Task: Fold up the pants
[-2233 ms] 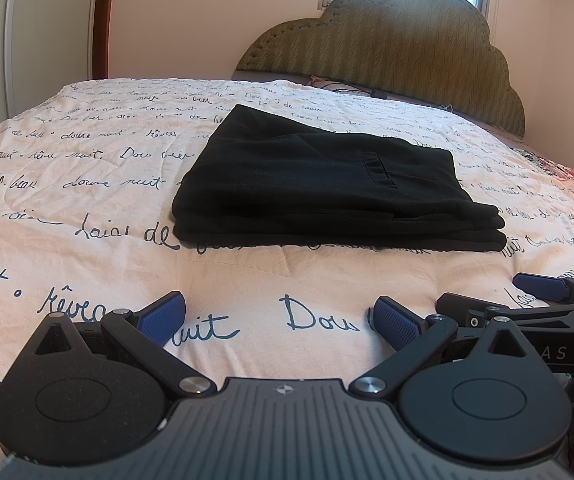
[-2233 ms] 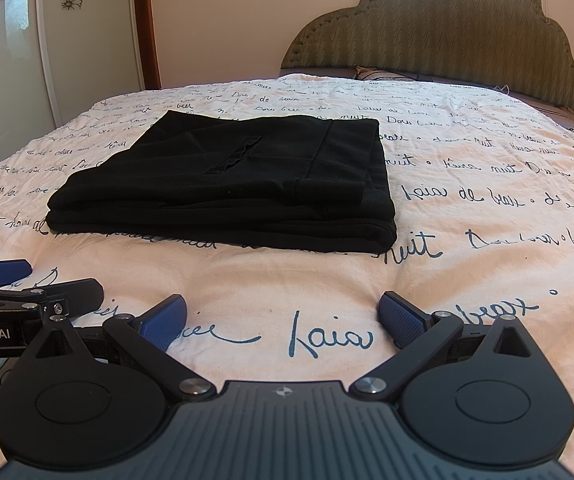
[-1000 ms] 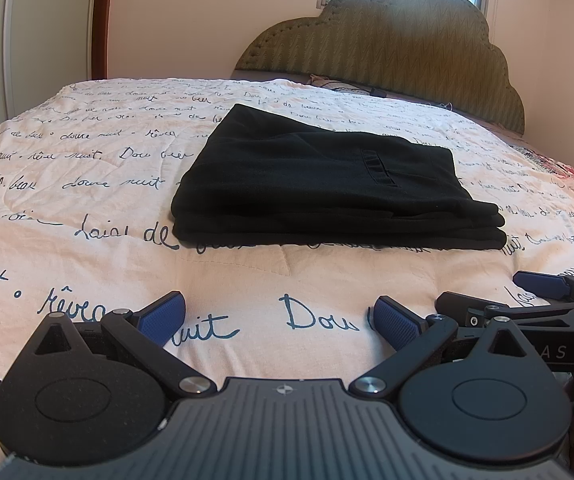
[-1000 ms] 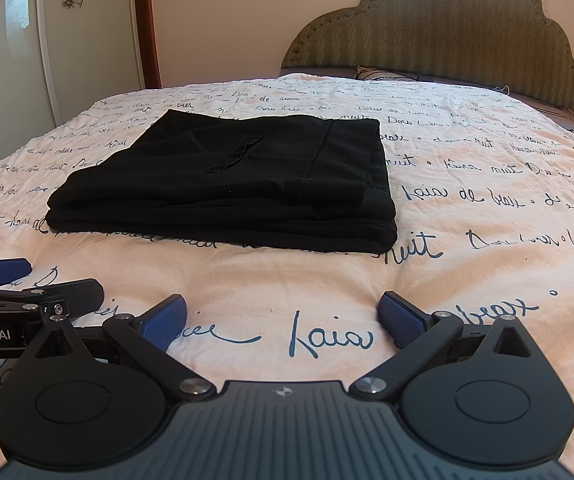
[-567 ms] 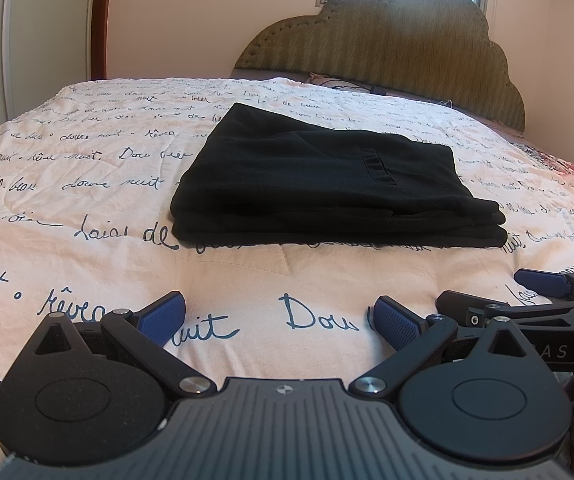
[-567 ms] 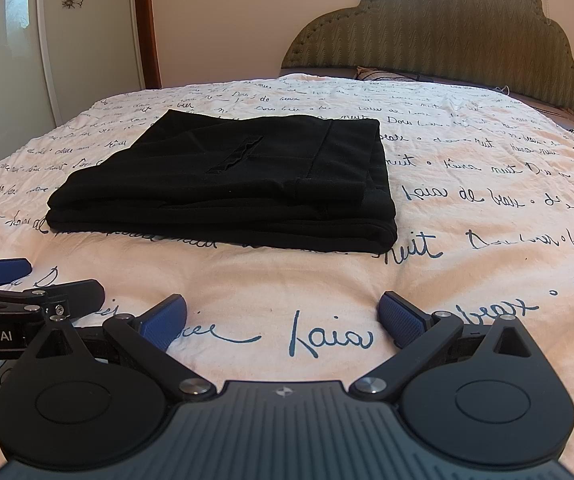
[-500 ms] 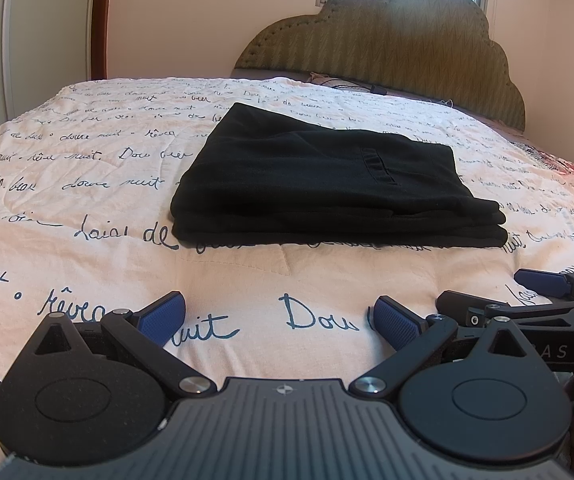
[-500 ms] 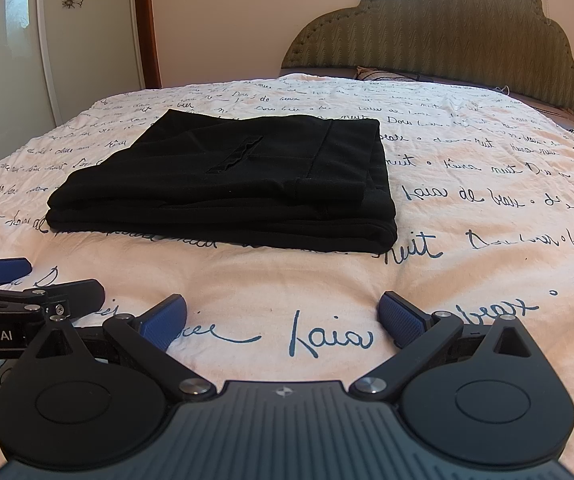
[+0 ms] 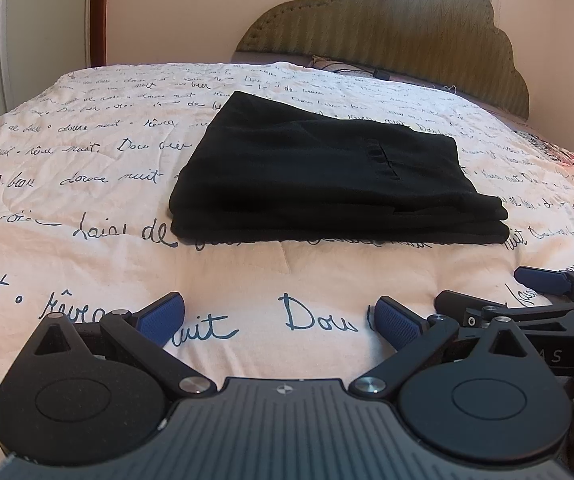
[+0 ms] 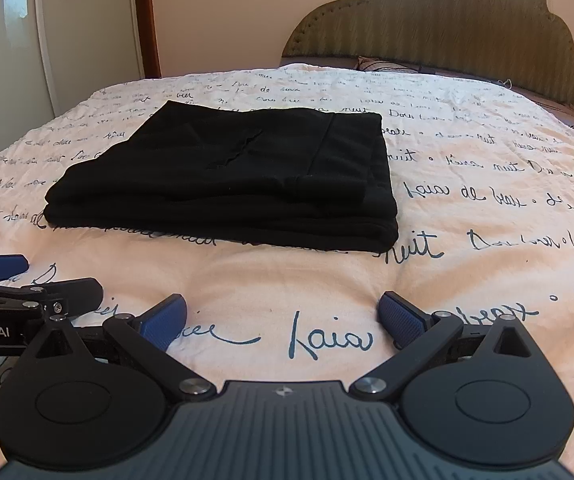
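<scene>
On my left, the left hand-held gripper (image 9: 279,316) sits low over the bed (image 9: 87,248), its blue pads spread wide with nothing between them. Ahead of both cameras, well apart from the fingers, the black pants (image 9: 327,176) lie on the script-printed quilt as a flat, squared stack of several layers; I judge the folding essentially done. The cloth looks soft, limp and light, so I'd expect layers to slide and sag if lifted by one corner. If I had to move the stack, I'd pinch the thick folded near edge, one gripper toward each end, taking all layers together. On my right, the right hand-held gripper (image 10: 283,314) is likewise wide open and empty, resting near the quilt just beside its partner.
</scene>
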Action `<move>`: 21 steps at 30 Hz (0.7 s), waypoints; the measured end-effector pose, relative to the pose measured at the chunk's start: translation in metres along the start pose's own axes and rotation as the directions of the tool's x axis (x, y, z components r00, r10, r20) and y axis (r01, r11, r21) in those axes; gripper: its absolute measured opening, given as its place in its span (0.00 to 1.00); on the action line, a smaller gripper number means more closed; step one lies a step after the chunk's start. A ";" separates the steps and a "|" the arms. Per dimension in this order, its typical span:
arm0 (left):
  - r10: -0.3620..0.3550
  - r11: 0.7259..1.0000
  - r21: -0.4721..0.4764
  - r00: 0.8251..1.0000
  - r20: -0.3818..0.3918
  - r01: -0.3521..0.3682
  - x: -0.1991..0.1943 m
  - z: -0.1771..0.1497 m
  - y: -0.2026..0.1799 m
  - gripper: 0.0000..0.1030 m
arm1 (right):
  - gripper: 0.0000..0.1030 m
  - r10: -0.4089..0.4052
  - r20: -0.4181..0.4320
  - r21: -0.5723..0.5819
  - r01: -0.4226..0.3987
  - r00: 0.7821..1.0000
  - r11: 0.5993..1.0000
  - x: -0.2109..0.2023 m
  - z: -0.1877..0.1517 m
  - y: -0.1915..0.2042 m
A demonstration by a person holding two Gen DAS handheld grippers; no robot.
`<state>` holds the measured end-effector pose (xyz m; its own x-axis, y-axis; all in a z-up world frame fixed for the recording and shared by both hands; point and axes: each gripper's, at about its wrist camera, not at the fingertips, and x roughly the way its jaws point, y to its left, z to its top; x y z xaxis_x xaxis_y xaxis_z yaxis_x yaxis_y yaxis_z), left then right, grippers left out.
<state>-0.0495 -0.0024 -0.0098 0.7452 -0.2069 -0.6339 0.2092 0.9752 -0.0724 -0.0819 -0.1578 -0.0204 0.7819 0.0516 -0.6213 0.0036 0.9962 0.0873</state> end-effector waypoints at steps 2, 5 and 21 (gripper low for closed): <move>0.000 1.000 0.004 1.000 -0.002 0.000 0.000 0.000 0.000 1.00 | 1.00 -0.003 -0.004 0.001 0.003 1.000 1.000 0.000 0.000 0.000; 0.002 1.000 0.011 1.000 0.005 -0.002 -0.001 -0.002 -0.002 1.00 | 1.00 -0.007 -0.012 0.000 0.007 1.000 1.000 0.001 0.002 0.001; -0.012 1.000 0.003 0.997 -0.071 0.013 0.001 0.009 -0.001 1.00 | 1.00 -0.011 -0.102 -0.009 0.010 0.995 1.000 0.004 0.013 0.003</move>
<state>-0.0431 -0.0043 -0.0032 0.6959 -0.2129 -0.6859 0.2208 0.9722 -0.0778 -0.0705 -0.1556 -0.0120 0.7140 0.0473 -0.6985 0.0063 0.9972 0.0739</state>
